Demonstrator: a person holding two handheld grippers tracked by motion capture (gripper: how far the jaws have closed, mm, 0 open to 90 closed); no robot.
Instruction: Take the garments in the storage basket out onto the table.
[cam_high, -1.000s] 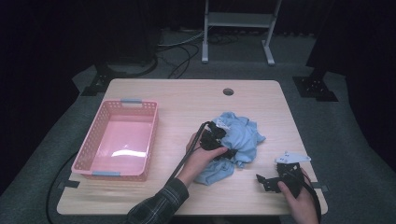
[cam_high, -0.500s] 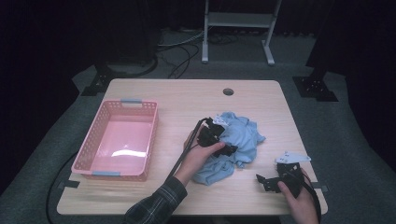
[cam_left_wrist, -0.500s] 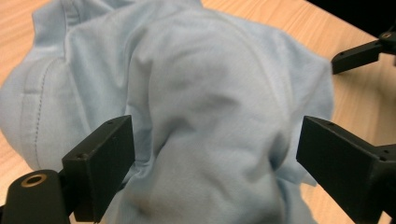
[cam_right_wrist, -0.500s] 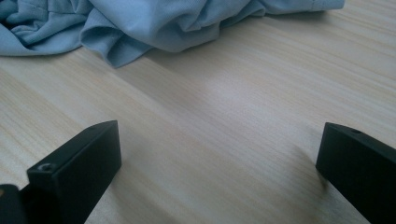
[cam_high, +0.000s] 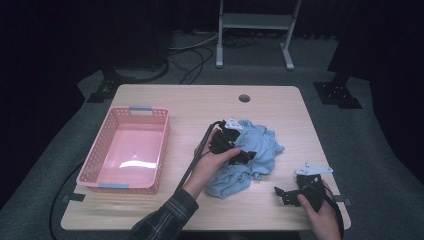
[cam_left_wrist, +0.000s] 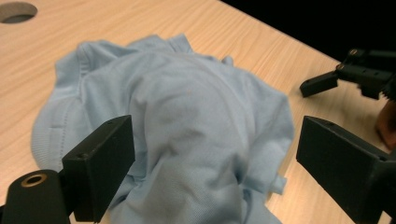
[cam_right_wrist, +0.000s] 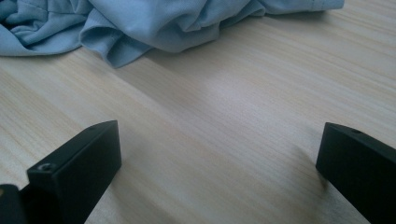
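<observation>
cloth (cam_high: 250, 157) partly under left gripper (cam_high: 243, 151), shirt or towel unclear

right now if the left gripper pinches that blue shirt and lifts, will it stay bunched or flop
Probably flop: the blue shirt lies crumpled in soft folds, so it would likely drape and unfold. It looks thin, so likely light. The open left gripper may catch only one layer, leaving the rest trailing.

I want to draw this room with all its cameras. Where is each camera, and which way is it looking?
High view: above the person's side, looking forward and down on the table; forearms, left gripper, right gripper show.
Left gripper view: on that gripper, looking over the blue cloth; both jaws show.
Right gripper view: low, looking across bare wood; both jaws show.
All three share the cloth.
</observation>
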